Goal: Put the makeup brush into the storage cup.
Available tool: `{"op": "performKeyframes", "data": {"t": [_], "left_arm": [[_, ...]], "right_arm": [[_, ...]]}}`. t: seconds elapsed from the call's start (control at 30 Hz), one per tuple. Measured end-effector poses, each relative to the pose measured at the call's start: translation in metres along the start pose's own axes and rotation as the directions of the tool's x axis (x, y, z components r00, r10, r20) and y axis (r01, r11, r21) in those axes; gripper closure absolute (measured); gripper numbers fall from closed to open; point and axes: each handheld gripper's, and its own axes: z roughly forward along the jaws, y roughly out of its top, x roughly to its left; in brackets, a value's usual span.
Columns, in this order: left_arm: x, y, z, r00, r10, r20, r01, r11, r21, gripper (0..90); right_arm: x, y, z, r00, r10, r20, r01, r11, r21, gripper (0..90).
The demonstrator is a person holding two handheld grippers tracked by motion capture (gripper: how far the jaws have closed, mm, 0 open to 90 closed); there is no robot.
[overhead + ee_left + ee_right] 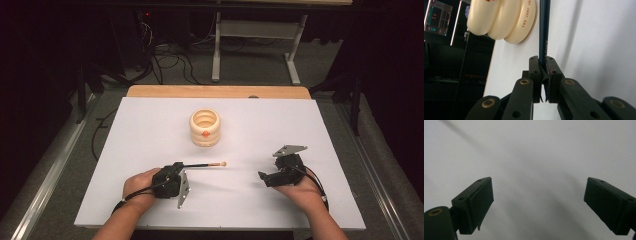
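A cream ribbed ring-shaped holder (205,127) with a small orange mark stands near the middle of the white board (150,125). My left gripper (175,172) is shut on a thin dark stick (200,165) with a pale rounded tip (223,163), which points right over the board. In the left gripper view the pads clamp the dark stick (543,37), and the cream holder (501,20) shows beyond it. My right gripper (265,177) rests low at the board's right, jaws wide apart. The right gripper (537,205) has nothing between its pads over bare white board.
A wooden table edge (215,91) runs behind the board. Metal rails flank the table on both sides. A white desk frame (255,45) and cables (170,65) lie on the floor beyond.
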Motion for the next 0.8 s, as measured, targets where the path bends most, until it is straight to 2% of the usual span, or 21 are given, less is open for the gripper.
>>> {"op": "performKeyframes", "data": {"t": [0.07, 0.13, 0.17, 0.3, 0.4, 0.53, 0.57, 0.63, 0.7, 0.73, 0.8], "left_arm": [[0.0, 0.0, 0.0, 1.0, -0.002, -0.001, 0.002, 1.0, 0.001, 85.5], [0.001, -0.001, 0.0, 0.9999, -0.012, 0.004, 0.012, 0.9999, -0.001, 85.5], [0.001, -0.001, -0.001, 0.9998, -0.021, 0.0, 0.021, 0.9998, -0.006, 85.5], [0.002, -0.002, -0.002, 0.999, -0.044, 0.005, 0.044, 0.999, -0.009, 85.5], [0.001, -0.003, -0.001, 0.9985, -0.054, 0.012, 0.054, 0.9985, -0.012, 85.5], [0.001, -0.003, 0.0, 0.9971, -0.075, 0.012, 0.075, 0.9971, -0.01, 85.4], [0.003, -0.004, 0.0, 0.9942, -0.106, 0.018, 0.106, 0.9942, -0.015, 85.5], [0.006, -0.006, 0.0, 0.9901, -0.139, 0.022, 0.139, 0.9902, -0.013, 85.5], [0.007, -0.007, -0.001, 0.9871, -0.158, 0.027, 0.158, 0.9872, -0.018, 85.5], [0.007, -0.008, -0.001, 0.9864, -0.162, 0.029, 0.162, 0.9866, -0.018, 85.5], [0.008, -0.009, 0.0, 0.9807, -0.191, 0.042, 0.192, 0.9812, -0.022, 85.5]], "right_arm": [[0.0, -0.003, -0.002, 0.9999, 0.016, -0.002, -0.016, 1.0, -0.026, 10.0], [0.0, -0.007, -0.004, 0.998, 0.054, -0.032, -0.056, 0.996, -0.067, 10.0], [0.0, -0.01, -0.005, 0.9966, 0.077, -0.03, -0.08, 0.992, -0.102, 9.9], [-0.004, -0.019, -0.011, 0.9921, 0.124, -0.019, -0.126, 0.977, -0.175, 8.9], [-0.008, -0.023, -0.013, 0.9912, 0.131, 0.019, -0.125, 0.972, -0.197, 9.0], [-0.01, -0.029, -0.01, 0.9895, 0.142, 0.024, -0.134, 0.969, -0.21, 8.4], [-0.01, -0.029, -0.01, 0.9898, 0.14, 0.023, -0.132, 0.968, -0.214, 8.4], [-0.008, -0.03, -0.009, 0.9911, 0.132, 0.02, -0.124, 0.967, -0.224, 8.2], [-0.006, -0.03, -0.009, 0.9935, 0.108, 0.035, -0.097, 0.967, -0.237, 7.4], [-0.005, -0.03, -0.01, 0.9925, 0.12, 0.026, -0.11, 0.963, -0.248, 7.4], [-0.006, -0.03, -0.011, 0.9931, 0.114, 0.029, -0.102, 0.96, -0.262, 6.6]]}}
